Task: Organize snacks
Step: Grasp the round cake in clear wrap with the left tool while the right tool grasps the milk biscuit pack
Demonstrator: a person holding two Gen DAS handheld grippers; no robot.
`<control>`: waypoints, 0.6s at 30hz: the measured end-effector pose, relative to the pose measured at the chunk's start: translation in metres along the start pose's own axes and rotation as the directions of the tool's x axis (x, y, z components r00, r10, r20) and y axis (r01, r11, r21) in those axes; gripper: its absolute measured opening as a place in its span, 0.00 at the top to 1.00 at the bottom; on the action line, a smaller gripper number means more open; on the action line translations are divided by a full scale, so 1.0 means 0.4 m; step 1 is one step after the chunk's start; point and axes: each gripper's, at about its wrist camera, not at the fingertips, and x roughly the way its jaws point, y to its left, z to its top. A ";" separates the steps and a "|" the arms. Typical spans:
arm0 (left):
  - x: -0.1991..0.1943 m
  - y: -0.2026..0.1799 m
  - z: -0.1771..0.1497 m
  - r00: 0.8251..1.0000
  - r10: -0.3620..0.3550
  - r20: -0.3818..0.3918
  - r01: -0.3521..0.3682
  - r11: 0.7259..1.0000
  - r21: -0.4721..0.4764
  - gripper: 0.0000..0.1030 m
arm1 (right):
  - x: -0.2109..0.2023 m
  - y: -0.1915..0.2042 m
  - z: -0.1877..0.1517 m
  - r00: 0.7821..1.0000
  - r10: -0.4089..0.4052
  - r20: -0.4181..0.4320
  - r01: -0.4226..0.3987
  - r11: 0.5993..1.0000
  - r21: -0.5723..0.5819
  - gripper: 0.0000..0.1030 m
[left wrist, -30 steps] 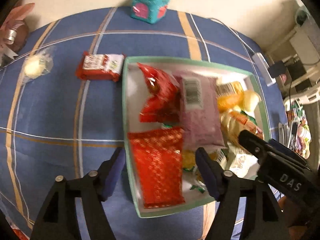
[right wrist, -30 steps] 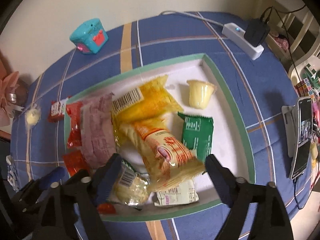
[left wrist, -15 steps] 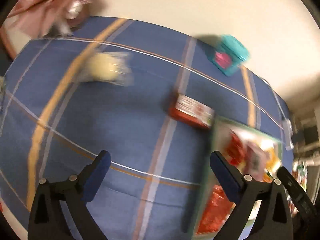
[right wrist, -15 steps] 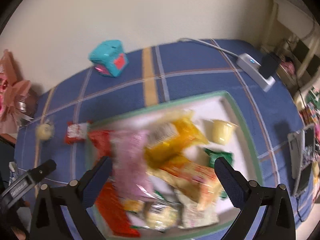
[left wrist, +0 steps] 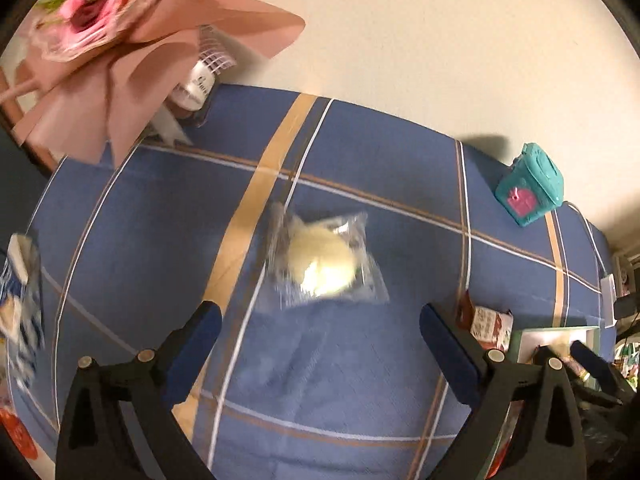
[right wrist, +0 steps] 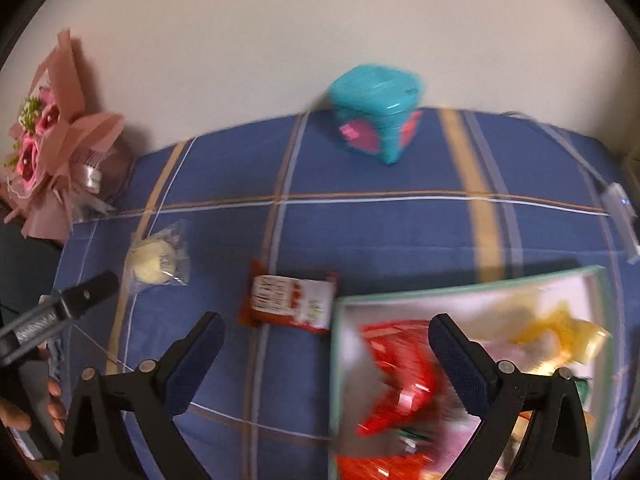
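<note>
A pale round bun in a clear wrapper (left wrist: pixel 324 264) (right wrist: pixel 156 258) lies on the blue checked cloth (left wrist: pixel 360 184). My left gripper (left wrist: pixel 320 320) hangs open just short of it, nothing between its fingers. A red and white snack pack (right wrist: pixel 290 300) (left wrist: pixel 486 324) lies left of the green-rimmed tray (right wrist: pixel 334 360) (left wrist: pixel 520 340), which holds several snack bags. My right gripper (right wrist: pixel 326 338) stands open above the pack and the tray's left rim, empty. The left gripper's body (right wrist: pixel 60 312) shows at the right view's left edge.
A teal toy box (left wrist: pixel 530 188) (right wrist: pixel 376 112) stands at the cloth's far edge by the wall. A pink paper bouquet (left wrist: pixel 120 40) (right wrist: pixel 52 160) leans at the far left. A blue and white packet (left wrist: pixel 20 300) lies at the left edge. A white power strip (right wrist: pixel 620 208) sits far right.
Both grippers swung left, away from over the tray. The left opened wider and now faces the wrapped bun; the right now hangs over the red pack and the tray's left rim.
</note>
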 end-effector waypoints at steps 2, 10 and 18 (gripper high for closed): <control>0.023 0.002 0.022 1.000 -0.003 -0.012 0.003 1.000 0.015 0.04 | 0.034 0.022 0.013 1.000 -0.003 -0.031 0.002 1.000 -0.009 0.00; 0.125 0.019 0.074 0.998 -0.016 -0.059 0.017 1.000 0.022 0.04 | 0.143 0.047 0.054 0.992 -0.053 -0.115 0.047 0.998 -0.049 0.09; 0.205 0.001 0.086 0.993 -0.007 -0.119 0.010 0.999 0.031 0.04 | 0.201 0.071 0.071 0.974 -0.105 -0.201 0.089 0.992 -0.088 0.14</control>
